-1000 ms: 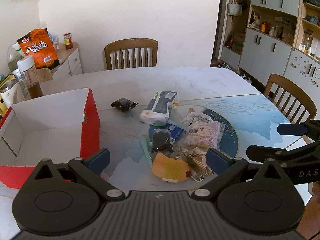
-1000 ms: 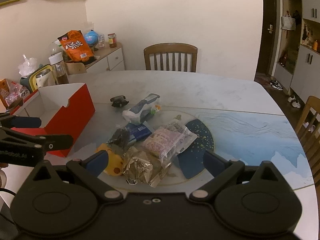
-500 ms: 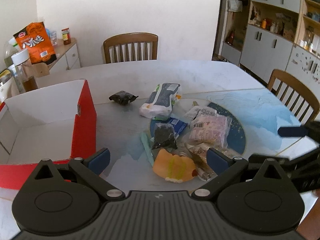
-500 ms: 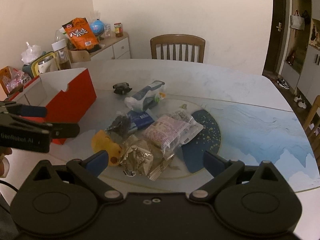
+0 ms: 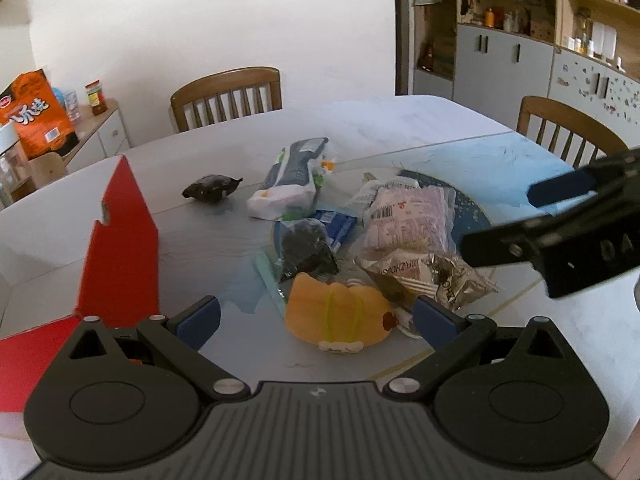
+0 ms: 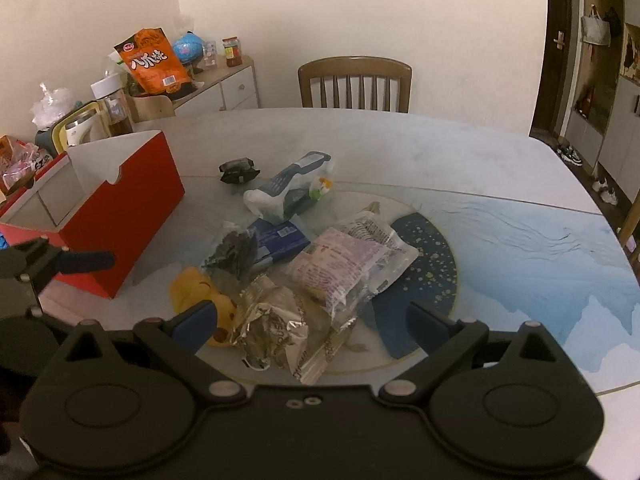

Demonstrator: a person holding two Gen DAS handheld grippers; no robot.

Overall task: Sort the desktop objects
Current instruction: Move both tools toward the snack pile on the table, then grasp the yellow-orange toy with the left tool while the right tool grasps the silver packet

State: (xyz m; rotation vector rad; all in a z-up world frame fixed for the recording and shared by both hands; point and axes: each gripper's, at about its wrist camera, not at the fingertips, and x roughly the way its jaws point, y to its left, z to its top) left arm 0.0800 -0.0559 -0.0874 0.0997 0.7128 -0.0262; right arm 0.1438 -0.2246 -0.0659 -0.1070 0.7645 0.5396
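A pile of snack packets lies mid-table: an orange toy-like bun [image 5: 340, 320], a crumpled foil packet [image 5: 424, 276], a pink clear packet [image 5: 408, 220], a black packet [image 5: 306, 248], a blue packet [image 5: 336, 224], a white-blue bag [image 5: 292, 180] and a small dark packet [image 5: 212, 189]. My left gripper [image 5: 316, 320] is open, its fingers either side of the orange bun [image 6: 196, 292]. My right gripper [image 6: 312, 322] is open just above the foil packet [image 6: 276, 320]. A red box [image 6: 120, 216] with a white inside stands open at the left.
A wooden chair [image 6: 354, 84] stands at the far side, another [image 5: 568, 128] at the right. A side cabinet [image 6: 216, 88] holds an orange bag, jars and a globe. A round blue mat [image 6: 424, 272] lies under the pile.
Both grippers have moved forward and down toward the pile. The right gripper now shows closer in the left wrist view. Both stay open; nothing was picked up.
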